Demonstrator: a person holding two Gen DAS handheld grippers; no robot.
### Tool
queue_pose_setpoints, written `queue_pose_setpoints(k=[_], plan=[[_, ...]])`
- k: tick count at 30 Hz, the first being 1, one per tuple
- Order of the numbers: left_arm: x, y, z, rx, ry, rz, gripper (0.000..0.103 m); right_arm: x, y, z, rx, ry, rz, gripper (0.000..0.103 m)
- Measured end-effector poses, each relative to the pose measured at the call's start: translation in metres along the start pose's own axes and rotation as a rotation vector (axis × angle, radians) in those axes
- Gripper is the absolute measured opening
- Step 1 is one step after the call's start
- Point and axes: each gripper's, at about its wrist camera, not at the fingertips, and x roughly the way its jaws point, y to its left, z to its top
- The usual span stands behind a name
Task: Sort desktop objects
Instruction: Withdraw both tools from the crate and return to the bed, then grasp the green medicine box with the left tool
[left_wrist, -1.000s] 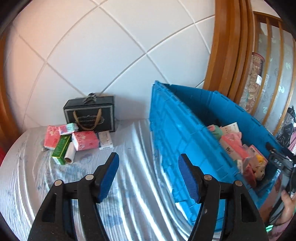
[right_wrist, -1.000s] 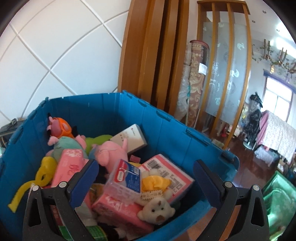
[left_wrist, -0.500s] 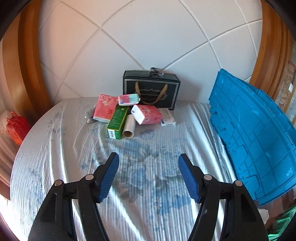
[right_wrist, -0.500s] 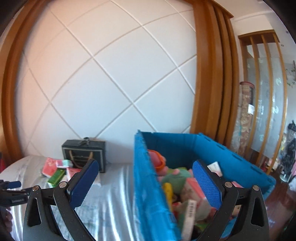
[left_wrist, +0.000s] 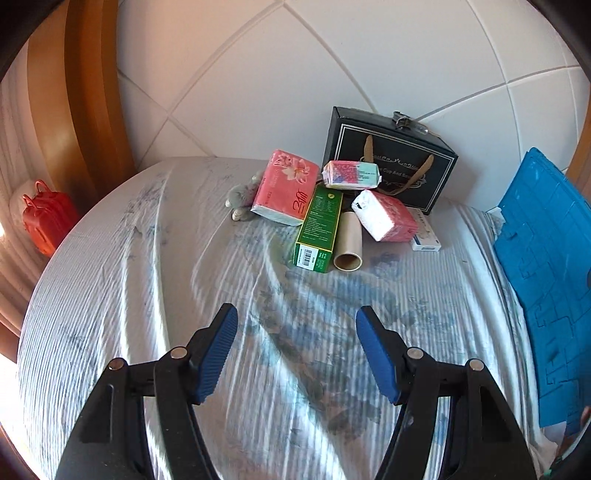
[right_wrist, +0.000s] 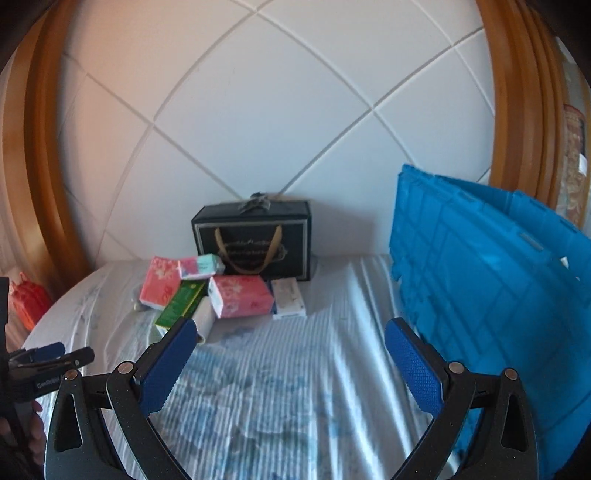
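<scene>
1. Desktop objects sit in a small pile at the far edge of the striped cloth (left_wrist: 155, 295), against the white tiled wall (left_wrist: 332, 66), left wrist view: black gift box (left_wrist: 391, 162) at the back touching the wall; big pink tissue pack (left_wrist: 286, 192) tilted to its left; small pink-teal tissue pack (left_wrist: 351, 175) lying across the front of the box; green carton (left_wrist: 319, 229) flat, barcode end toward camera; cardboard tube (left_wrist: 349, 242) just beside the carton on its right, open end facing camera; second pink tissue pack (left_wrist: 386, 216) tilted, leaning over the tube; small white box (left_wrist: 426, 236) partly under that pack; grey plush bit (left_wrist: 240, 197) left of the big pack, mostly hidden
2. Left gripper (left_wrist: 295, 354) hovers over bare cloth, well short of the pile, jaws spread wide, nothing between them. Blue crate (left_wrist: 546, 258) at the right edge, red bag (left_wrist: 46, 218) off the table at left
3. Right wrist view: same pile mid-frame, black gift box (right_wrist: 255, 240) behind, pink tissue pack (right_wrist: 240, 295) and white box (right_wrist: 288, 299) in front, green carton (right_wrist: 181, 299) left of them, partly behind the left finger
4. Right gripper (right_wrist: 291, 363) also over bare cloth, jaws wide apart and empty; blue crate (right_wrist: 491, 280) wall just beside its right finger. Left gripper (right_wrist: 51, 356) visible at the left edge, low over the cloth
</scene>
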Motion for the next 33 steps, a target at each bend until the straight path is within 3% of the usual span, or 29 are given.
queue_pose_setpoints(k=[11, 17, 22, 24, 26, 30, 33], plan=[[0.125, -0.016, 0.036, 0.089, 0.055, -0.024, 0.066, 0.156, 0.028, -0.018, -0.018, 0.174, 0.031, 0.103], [0.188, -0.033, 0.062, 0.139, 0.06, -0.026, 0.066, 0.209, 0.034, -0.029, -0.004, 0.226, 0.038, 0.103], [0.234, -0.038, 0.073, 0.168, 0.109, 0.012, 0.066, 0.233, 0.045, -0.036, -0.025, 0.257, 0.055, 0.103], [0.243, -0.03, 0.072, 0.129, 0.136, -0.023, 0.065, 0.238, 0.051, -0.037, -0.038, 0.263, 0.055, 0.103], [0.243, -0.023, 0.067, 0.103, 0.145, -0.059, 0.057, 0.242, 0.056, -0.038, -0.042, 0.266, 0.053, 0.103], [0.222, -0.018, 0.047, 0.152, 0.123, -0.017, 0.056, 0.253, 0.071, -0.039, -0.054, 0.301, 0.09, 0.103], [0.203, -0.004, 0.025, 0.112, 0.136, -0.028, 0.056, 0.262, 0.088, -0.045, -0.069, 0.332, 0.123, 0.103]])
